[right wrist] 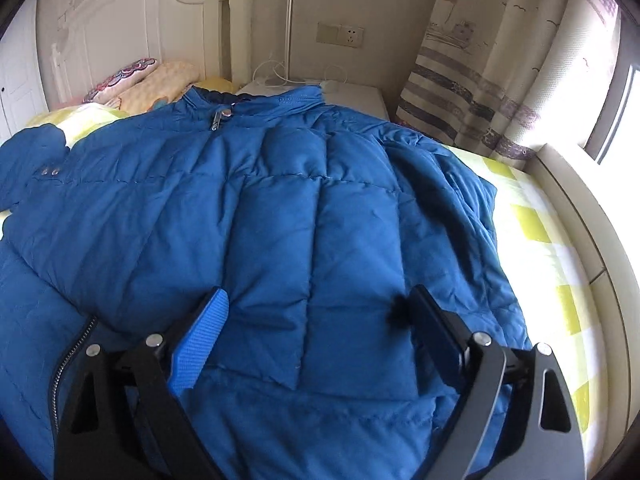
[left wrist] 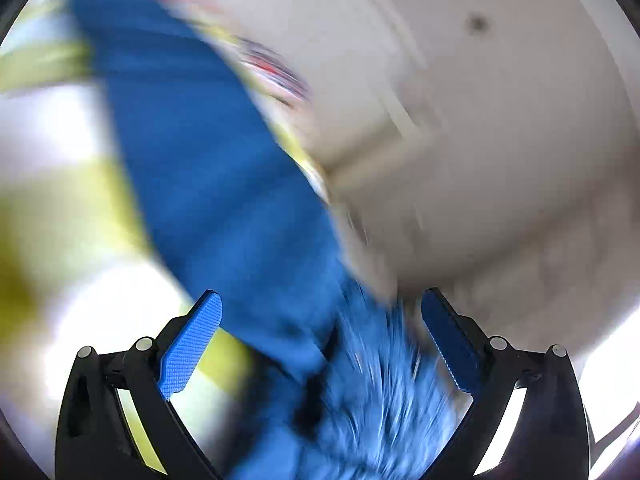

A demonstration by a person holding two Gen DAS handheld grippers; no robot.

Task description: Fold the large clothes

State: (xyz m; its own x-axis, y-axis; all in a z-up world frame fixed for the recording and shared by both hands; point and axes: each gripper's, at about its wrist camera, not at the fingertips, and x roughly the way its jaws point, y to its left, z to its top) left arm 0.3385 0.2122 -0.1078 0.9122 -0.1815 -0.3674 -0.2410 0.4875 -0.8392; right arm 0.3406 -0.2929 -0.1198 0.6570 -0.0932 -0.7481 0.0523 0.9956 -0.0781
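A large blue padded jacket (right wrist: 280, 208) lies spread on the bed, collar and zip pull (right wrist: 218, 118) at the far end and an open zip edge (right wrist: 70, 356) at the near left. My right gripper (right wrist: 318, 292) hovers low over the jacket's near part, jaws wide apart with nothing pinched; a small dark tuft clings to its right fingertip (right wrist: 416, 300). The left wrist view is heavily blurred. There the blue jacket (left wrist: 208, 168) runs diagonally across a yellow-and-white checked sheet (left wrist: 60, 208). My left gripper (left wrist: 322, 296) is open, with blurred blue fabric below and between the fingers, not clamped.
The yellow-and-white checked sheet (right wrist: 536, 240) shows to the right of the jacket. Pillows (right wrist: 136, 84) lie by a white headboard (right wrist: 132, 20). A white nightstand (right wrist: 352, 96) with a lamp pole (right wrist: 290, 28) and cables stands behind. A curtain (right wrist: 480, 80) and window ledge (right wrist: 580, 216) border the right.
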